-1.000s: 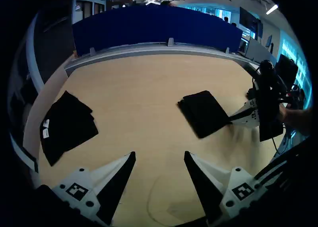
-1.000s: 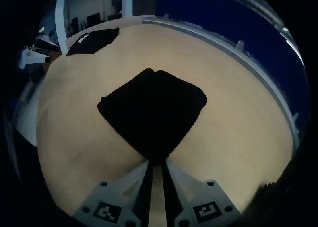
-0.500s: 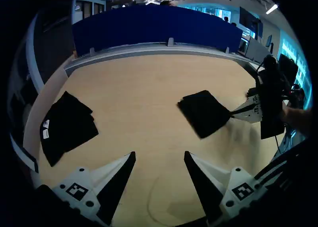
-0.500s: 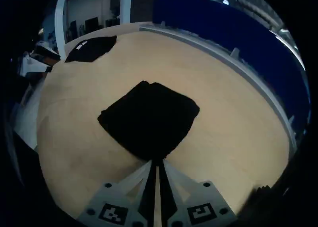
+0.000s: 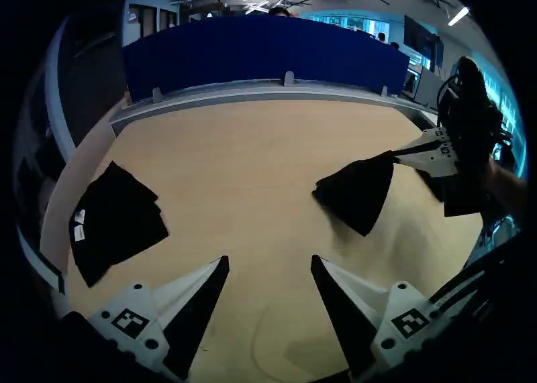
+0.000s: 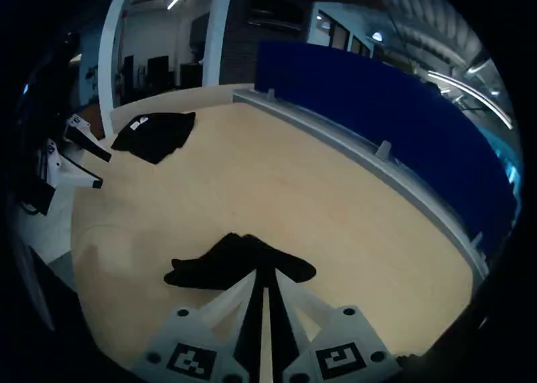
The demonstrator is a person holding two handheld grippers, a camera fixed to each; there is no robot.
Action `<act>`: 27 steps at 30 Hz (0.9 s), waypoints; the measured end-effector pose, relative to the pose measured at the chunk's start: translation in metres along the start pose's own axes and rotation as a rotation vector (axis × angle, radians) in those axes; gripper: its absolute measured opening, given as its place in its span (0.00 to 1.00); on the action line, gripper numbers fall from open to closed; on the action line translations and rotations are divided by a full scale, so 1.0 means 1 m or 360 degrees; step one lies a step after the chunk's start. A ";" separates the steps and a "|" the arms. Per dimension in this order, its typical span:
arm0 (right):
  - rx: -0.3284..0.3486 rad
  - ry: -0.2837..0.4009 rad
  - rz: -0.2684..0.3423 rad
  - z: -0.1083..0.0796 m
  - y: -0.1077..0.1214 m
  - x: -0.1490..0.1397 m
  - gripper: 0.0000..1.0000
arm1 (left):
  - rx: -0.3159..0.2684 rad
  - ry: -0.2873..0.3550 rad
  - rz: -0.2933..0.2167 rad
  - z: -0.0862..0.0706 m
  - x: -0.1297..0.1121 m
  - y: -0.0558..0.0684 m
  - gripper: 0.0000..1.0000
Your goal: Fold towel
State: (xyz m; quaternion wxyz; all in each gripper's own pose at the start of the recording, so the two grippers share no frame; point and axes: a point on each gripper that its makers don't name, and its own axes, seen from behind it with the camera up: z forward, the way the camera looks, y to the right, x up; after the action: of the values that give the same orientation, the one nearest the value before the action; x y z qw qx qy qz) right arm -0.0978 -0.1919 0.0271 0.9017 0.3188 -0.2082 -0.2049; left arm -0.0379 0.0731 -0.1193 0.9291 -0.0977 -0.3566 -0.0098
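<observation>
- Black towel [image 5: 356,192] hangs at the right of the left gripper view, above the wooden table [image 5: 255,161].
- One corner of the towel is up high, pinched in the right gripper [image 5: 397,156]. The rest droops down to a point. I cannot tell if that point touches the table.
- A hand [image 5: 507,187] holds this gripper at the far right edge.
- In the right gripper view, the right gripper [image 6: 265,274] sits at the bottom middle. Its two fingers are pressed close together with the towel [image 6: 228,265] between them.
- The left gripper [image 5: 268,259] is at the bottom of its own view. Its fingers are spread wide and hold nothing.
- Another black cloth [image 5: 114,219] lies flat at the left of the table, well apart from the towel.
- A blue wall [image 5: 268,47] stands behind the table, at the top.
</observation>
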 end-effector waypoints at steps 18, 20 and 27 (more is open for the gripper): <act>-0.0036 0.0083 -0.0009 -0.011 0.015 0.032 0.04 | -0.0003 0.0017 0.0014 -0.002 0.011 -0.003 0.90; -0.0044 0.0099 -0.0001 -0.016 0.020 0.038 0.04 | -0.0007 0.0020 0.0017 -0.001 0.013 -0.002 0.90; -0.0100 0.0144 0.0026 -0.034 0.045 0.052 0.04 | -0.0028 0.0036 0.0036 0.005 0.019 0.003 0.90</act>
State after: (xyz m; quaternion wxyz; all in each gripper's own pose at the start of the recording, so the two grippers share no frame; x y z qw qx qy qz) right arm -0.0268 -0.1686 0.0454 0.9213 0.2976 -0.1634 -0.1893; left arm -0.0264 0.0778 -0.1036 0.9322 -0.1097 -0.3449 -0.0036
